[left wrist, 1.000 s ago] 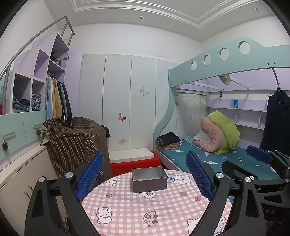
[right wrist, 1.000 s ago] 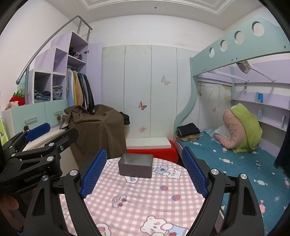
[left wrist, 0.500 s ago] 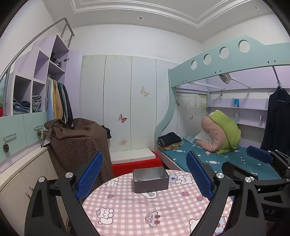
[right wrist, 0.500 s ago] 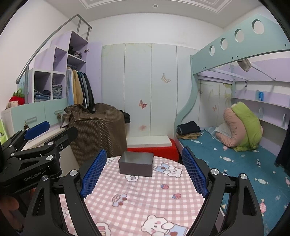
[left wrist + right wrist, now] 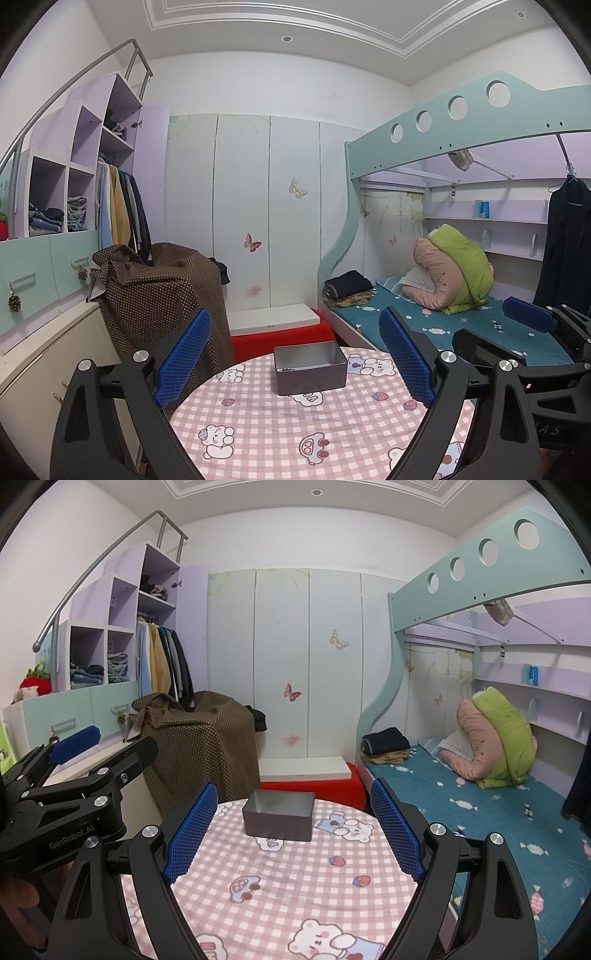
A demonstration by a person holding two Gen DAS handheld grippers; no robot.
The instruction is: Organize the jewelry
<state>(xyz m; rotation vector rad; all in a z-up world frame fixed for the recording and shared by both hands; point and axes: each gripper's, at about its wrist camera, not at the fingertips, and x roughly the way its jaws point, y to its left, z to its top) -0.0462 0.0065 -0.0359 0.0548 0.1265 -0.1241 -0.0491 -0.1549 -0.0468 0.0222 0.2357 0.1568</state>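
A grey metal box [image 5: 309,367] stands open-topped at the far side of a round table with a pink checked cloth [image 5: 280,435]; small dark beads show at its inner bottom. It also shows in the right wrist view [image 5: 277,819]. My left gripper [image 5: 295,360] is open and empty, held above the table in front of the box. My right gripper [image 5: 293,830] is open and empty, also short of the box. Each gripper shows at the edge of the other's view.
A brown dotted cover [image 5: 162,295] drapes something left of the table. A red box with a white board [image 5: 280,328] lies behind the table. A bunk bed [image 5: 461,321] stands at the right, wardrobe shelves [image 5: 74,192] at the left.
Both views have tilted slightly, so the box sits a little lower in frame. Both grippers stay open.
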